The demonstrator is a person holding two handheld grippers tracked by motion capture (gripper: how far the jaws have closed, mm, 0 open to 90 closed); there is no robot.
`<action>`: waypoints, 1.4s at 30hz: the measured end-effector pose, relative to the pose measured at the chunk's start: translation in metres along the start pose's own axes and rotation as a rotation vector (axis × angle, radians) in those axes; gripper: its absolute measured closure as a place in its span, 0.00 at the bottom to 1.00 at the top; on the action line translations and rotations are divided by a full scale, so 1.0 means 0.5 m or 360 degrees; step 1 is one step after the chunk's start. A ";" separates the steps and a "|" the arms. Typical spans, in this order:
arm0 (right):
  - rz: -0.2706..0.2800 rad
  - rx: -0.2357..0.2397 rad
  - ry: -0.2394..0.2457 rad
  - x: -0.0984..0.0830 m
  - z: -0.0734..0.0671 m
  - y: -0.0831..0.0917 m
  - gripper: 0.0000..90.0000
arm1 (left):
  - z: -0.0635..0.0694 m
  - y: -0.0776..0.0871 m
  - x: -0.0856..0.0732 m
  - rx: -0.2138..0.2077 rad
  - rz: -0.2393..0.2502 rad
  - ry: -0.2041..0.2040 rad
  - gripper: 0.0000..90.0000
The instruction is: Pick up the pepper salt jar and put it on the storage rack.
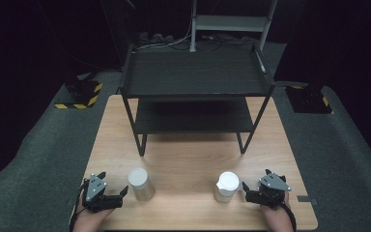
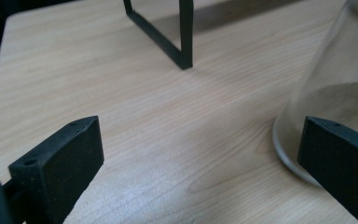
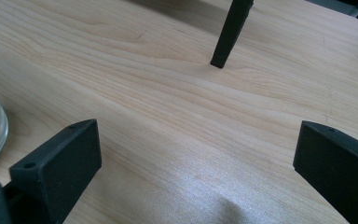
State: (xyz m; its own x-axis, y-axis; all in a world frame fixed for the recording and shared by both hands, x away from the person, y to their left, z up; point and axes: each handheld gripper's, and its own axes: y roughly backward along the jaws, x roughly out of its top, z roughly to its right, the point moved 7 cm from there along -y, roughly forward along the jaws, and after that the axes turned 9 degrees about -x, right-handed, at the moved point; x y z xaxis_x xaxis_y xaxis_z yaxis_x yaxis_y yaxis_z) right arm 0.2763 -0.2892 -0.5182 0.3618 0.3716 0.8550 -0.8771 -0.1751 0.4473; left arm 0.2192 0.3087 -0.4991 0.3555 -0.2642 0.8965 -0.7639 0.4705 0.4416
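High view: two white-lidded jars near the table's point(image 1: 193, 159) front edge
Left jar point(image 1: 141, 184): just beside the left tongs point(image 1: 114, 191); tongs spread, holding nothing
Right jar point(image 1: 226, 186): just beside the right tongs point(image 1: 247, 191); spread, holding nothing
Black rack point(image 1: 195, 77): at the far edge

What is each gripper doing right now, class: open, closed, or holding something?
Left gripper: open, holding nothing, beside the left jar.
Right gripper: open, holding nothing, beside the right jar.
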 end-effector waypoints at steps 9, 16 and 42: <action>0.0005 0.0001 -0.0007 -0.001 0.001 0.000 0.00 | 0.020 0.027 0.022 -0.0027 0.0084 -0.0052 0.00; 0.0004 -0.0002 -0.0005 -0.001 0.001 0.000 0.00 | 0.029 0.054 0.034 -0.0078 0.0156 -0.0044 0.00; 0.0003 -0.0002 -0.0006 -0.001 0.001 0.000 0.00 | 0.083 0.022 0.065 -0.0281 0.0271 -0.0068 0.00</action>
State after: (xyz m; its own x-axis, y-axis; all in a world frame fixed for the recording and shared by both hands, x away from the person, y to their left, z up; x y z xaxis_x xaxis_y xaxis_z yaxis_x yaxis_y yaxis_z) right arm 0.2763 -0.2897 -0.5183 0.3614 0.3676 0.8569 -0.8781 -0.1748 0.4454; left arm 0.1999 0.2703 -0.4667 0.2035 -0.2021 0.9580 -0.7037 0.6501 0.2866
